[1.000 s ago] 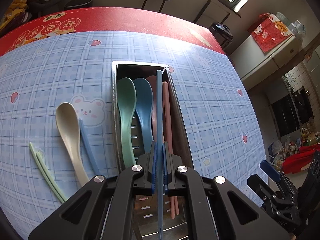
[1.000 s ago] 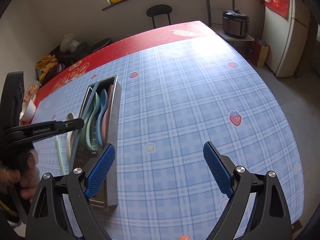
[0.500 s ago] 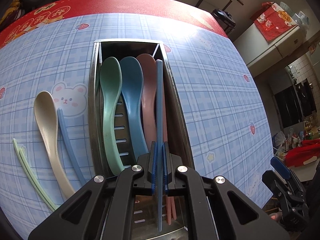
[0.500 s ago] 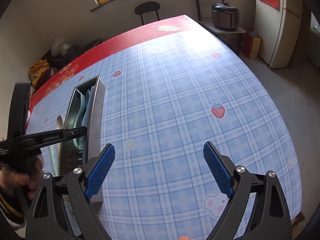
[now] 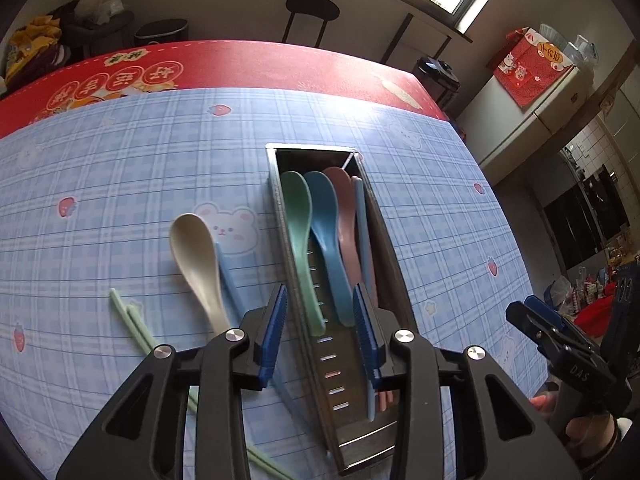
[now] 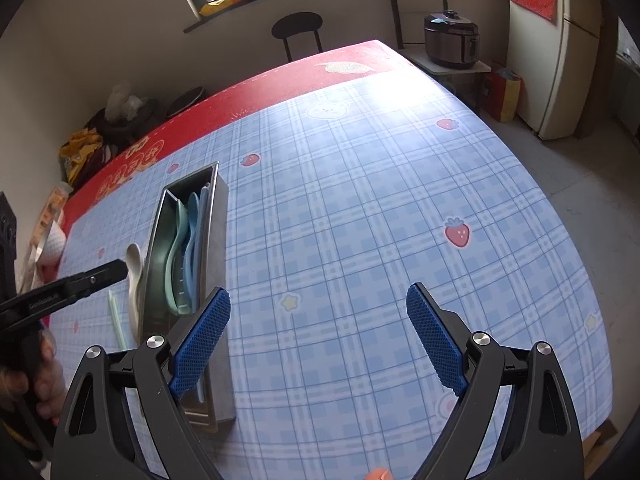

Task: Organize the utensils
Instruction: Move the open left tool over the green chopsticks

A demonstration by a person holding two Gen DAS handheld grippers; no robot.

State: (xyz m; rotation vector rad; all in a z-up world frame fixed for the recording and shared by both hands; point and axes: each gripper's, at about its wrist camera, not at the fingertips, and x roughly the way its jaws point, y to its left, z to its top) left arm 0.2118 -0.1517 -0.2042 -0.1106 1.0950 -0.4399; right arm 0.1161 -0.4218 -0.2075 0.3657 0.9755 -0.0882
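Observation:
A steel utensil tray (image 5: 383, 240) (image 6: 218, 216) lies on the blue plaid tablecloth. In it lie a green spoon (image 5: 298, 216), a blue spoon (image 5: 326, 220), a pink spoon (image 5: 345, 208), a light blue chopstick (image 5: 362, 232) and pink chopsticks (image 5: 386, 398). Left of the tray lie a cream spoon (image 5: 198, 256), another blue chopstick (image 5: 228, 272) and green chopsticks (image 5: 132, 320). My left gripper (image 5: 320, 332) is open and empty just above the tray's near part. My right gripper (image 6: 318, 336) is open and empty over bare cloth right of the tray.
The cloth's red border (image 5: 240, 64) runs along the far table edge. A stool (image 5: 312, 12) stands beyond it. A rice cooker (image 6: 450, 38) sits on a side stand at the right, next to a fridge (image 6: 576, 60).
My left gripper has opened and let go of the light blue chopstick, which now lies in the tray, and has drawn back. My right gripper stays open.

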